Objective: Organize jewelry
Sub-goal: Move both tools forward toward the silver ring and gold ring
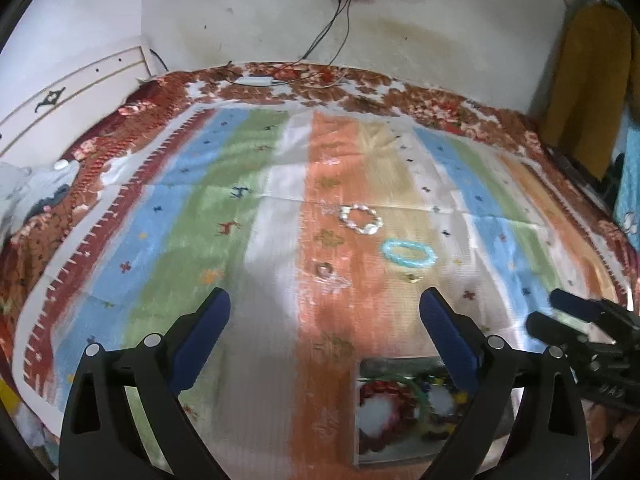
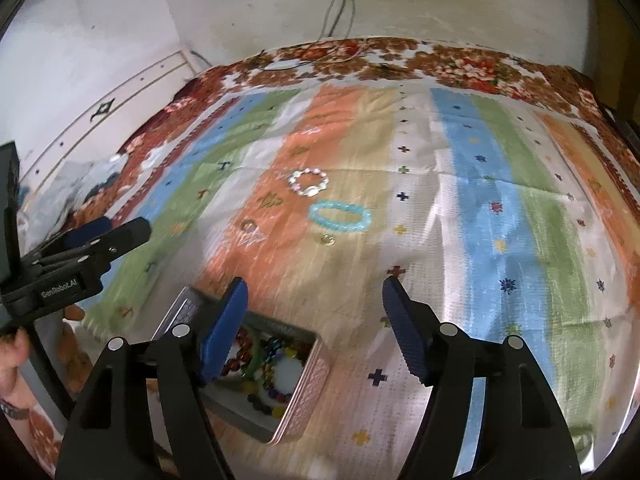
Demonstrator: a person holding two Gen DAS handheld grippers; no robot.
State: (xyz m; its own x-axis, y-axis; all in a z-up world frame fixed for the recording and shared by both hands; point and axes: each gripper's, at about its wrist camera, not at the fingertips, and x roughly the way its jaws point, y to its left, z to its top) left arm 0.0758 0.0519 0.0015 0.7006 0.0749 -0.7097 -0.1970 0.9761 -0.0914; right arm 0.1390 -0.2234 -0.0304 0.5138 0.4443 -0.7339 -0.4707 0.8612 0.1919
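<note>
Both tongs hang above the bed's striped cloth (image 1: pixel 280 184), blades spread wide and holding nothing: left tongs (image 1: pixel 325 308), right tongs (image 2: pixel 315 300). The tin box (image 2: pixel 308 396) of beads lies near the cloth's near edge. Beyond it toward mid-cloth lie the white bracelet (image 1: pixel 361 220) and blue bracelet (image 1: pixel 409 254). Only the right view shows the box's pink wall.

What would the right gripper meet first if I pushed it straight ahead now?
Probably bare striped cloth first: the right gripper is open and empty, and the small gold ring and turquoise bracelet lie just beyond. Depth is uncertain.
</note>
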